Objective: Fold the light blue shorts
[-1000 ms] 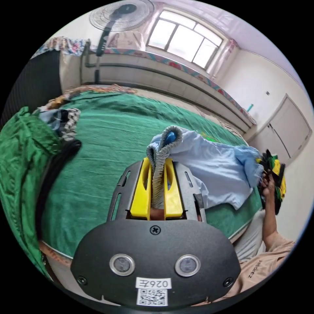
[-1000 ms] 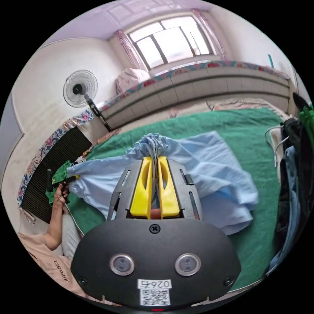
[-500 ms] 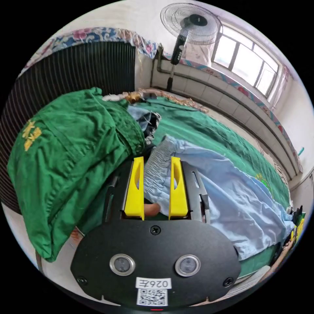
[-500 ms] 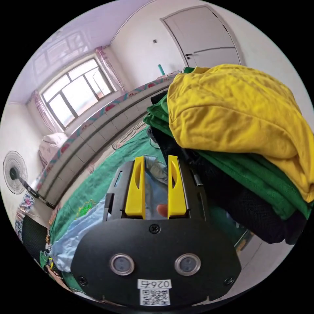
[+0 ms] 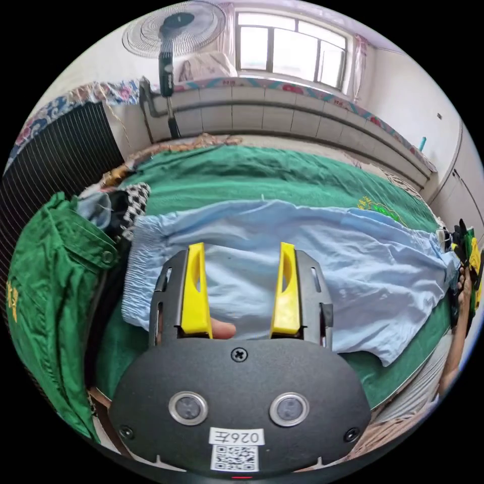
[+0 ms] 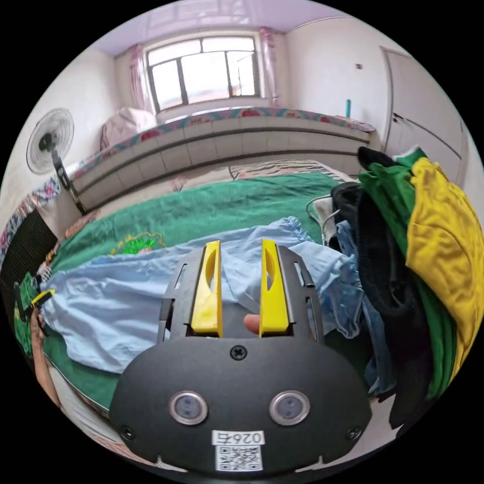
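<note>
Rightward, yellow garment (image 6: 443, 237) beside shorts (image 6: 126, 297)

I am seeing the light blue, thin-fabric shorts (image 5: 312, 252) lying spread out lengthwise along the near edge of the green bed cover (image 5: 242, 176). Their gathered elastic waistband (image 5: 135, 262) is sitting at the cover's left end, while the ruffled far end (image 6: 297, 232) is bunching toward its right end. Soft wrinkles are running across the cloth.
</note>
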Action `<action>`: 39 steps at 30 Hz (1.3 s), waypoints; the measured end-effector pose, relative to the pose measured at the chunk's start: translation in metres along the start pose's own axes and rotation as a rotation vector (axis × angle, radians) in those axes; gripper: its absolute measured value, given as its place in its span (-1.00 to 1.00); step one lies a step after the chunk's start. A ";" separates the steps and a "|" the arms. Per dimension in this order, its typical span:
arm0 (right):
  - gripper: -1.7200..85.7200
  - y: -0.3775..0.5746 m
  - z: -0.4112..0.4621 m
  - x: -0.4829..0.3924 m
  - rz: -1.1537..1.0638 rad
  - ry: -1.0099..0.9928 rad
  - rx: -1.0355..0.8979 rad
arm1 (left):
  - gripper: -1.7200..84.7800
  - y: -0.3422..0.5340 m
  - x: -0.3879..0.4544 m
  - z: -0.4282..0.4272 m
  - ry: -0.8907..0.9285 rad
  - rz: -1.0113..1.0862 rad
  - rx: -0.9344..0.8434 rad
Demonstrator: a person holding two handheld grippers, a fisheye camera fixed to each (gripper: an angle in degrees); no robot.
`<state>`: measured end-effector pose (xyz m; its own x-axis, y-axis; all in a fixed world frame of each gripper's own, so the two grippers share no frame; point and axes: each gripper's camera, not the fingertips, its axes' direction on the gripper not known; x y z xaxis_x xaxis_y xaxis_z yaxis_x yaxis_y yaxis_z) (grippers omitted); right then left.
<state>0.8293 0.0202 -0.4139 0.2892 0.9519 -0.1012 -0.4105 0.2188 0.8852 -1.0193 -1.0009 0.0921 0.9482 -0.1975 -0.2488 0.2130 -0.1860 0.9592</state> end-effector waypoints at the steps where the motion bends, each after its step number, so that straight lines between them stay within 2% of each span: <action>1: -0.75 -0.007 0.018 -0.015 -0.046 0.027 -0.050 | -0.59 -0.004 0.000 0.015 0.016 -0.023 -0.055; 3: -0.74 -0.014 0.047 -0.034 -0.102 0.077 -0.135 | -0.62 -0.008 -0.001 0.033 0.001 -0.054 -0.141; 6: -0.73 -0.019 0.096 -0.050 -0.132 0.122 -0.285 | -0.72 -0.015 0.003 0.028 -0.022 -0.032 -0.144; 8: -0.75 -0.019 0.126 -0.051 -0.107 0.116 -0.379 | -0.88 -0.020 0.005 0.019 -0.033 0.003 -0.143; 12: -0.85 -0.025 0.133 -0.037 -0.029 0.047 -0.395 | -0.96 -0.022 -0.001 0.003 -0.027 -0.002 -0.116; 14: -0.96 -0.026 0.124 -0.020 0.045 -0.033 -0.370 | -0.97 -0.023 -0.006 -0.015 -0.009 -0.022 -0.072; 20: -0.99 -0.021 0.089 0.027 0.263 -0.254 -0.238 | -0.98 -0.013 -0.028 -0.084 0.132 -0.054 0.143; 24: -1.00 -0.020 0.055 0.024 0.265 -0.285 -0.124 | -0.98 -0.002 -0.051 -0.110 0.310 -0.085 0.230; 28: -1.00 -0.018 0.005 0.011 0.233 -0.297 0.029 | -0.98 0.022 -0.083 -0.133 0.566 -0.135 0.314; 32: -1.00 -0.010 -0.056 0.001 0.178 -0.344 0.135 | -0.98 0.055 -0.097 -0.169 0.722 -0.077 0.353; 34: -1.00 -0.008 -0.087 0.002 0.138 -0.395 0.143 | -0.98 0.072 -0.096 -0.190 0.755 -0.002 0.339; 39: -1.00 0.028 -0.191 0.030 0.026 -0.480 0.217 | -0.98 0.146 -0.097 -0.249 0.645 0.219 0.252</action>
<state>0.6616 0.0963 -0.4783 0.6657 0.7400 0.0961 -0.2491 0.0990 0.9634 -1.0219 -0.7697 0.2898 0.9299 0.3365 0.1486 0.0153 -0.4390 0.8984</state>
